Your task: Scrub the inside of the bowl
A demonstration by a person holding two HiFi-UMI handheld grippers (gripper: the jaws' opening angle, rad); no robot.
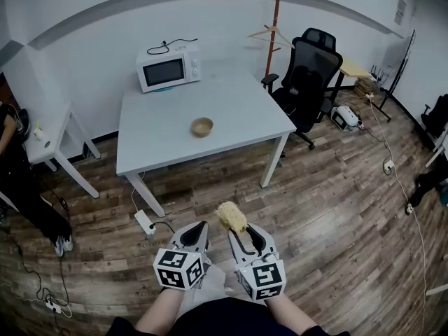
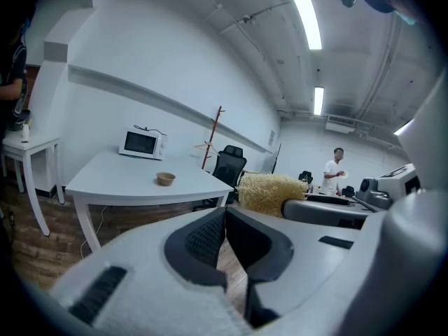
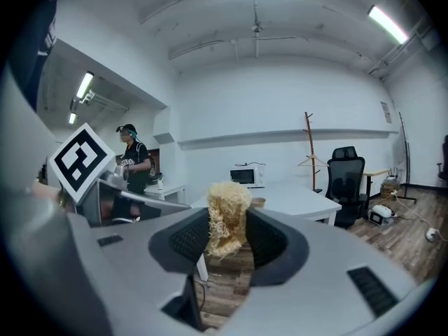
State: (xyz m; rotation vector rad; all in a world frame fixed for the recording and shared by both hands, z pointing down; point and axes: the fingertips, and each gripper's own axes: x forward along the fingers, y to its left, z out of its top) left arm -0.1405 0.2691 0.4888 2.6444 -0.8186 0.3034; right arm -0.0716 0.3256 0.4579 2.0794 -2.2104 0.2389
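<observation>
Brown wood-plank flooring (image 1: pixel 336 208) runs through a white-walled office, where a white rectangular table (image 1: pixel 238 114) stands well ahead of the person. On the table's middle sits a small round tan bowl (image 1: pixel 202 126), upright, with bare tabletop all round it. A white microwave oven (image 1: pixel 168 67) stands at the table's far left corner, near the wall. A black mesh office chair (image 1: pixel 308 75) sits by the table's right end, with a slim wooden coat stand (image 1: pixel 276 19) behind it. A white power strip (image 1: pixel 144 222) lies on the floor near the table's front leg. Both tools are held low and close to the body, side by side and well apart from the table. The left gripper (image 2: pixel 225 214) has its dark ribbed pads pressed together at the tips, with nothing between them. The right gripper (image 3: pixel 227 235) is clamped on a pale yellow fibrous scrubber (image 3: pixel 225 212), which stands upright between the pads and sticks out past the jaw tips. From the right gripper view, the bowl shows just behind the scrubber's right edge, far off on the table. At the left side of the room, a person in black clothes (image 1: pixel 14 166) stands next to a small white side table (image 1: pixel 49 135).
</observation>
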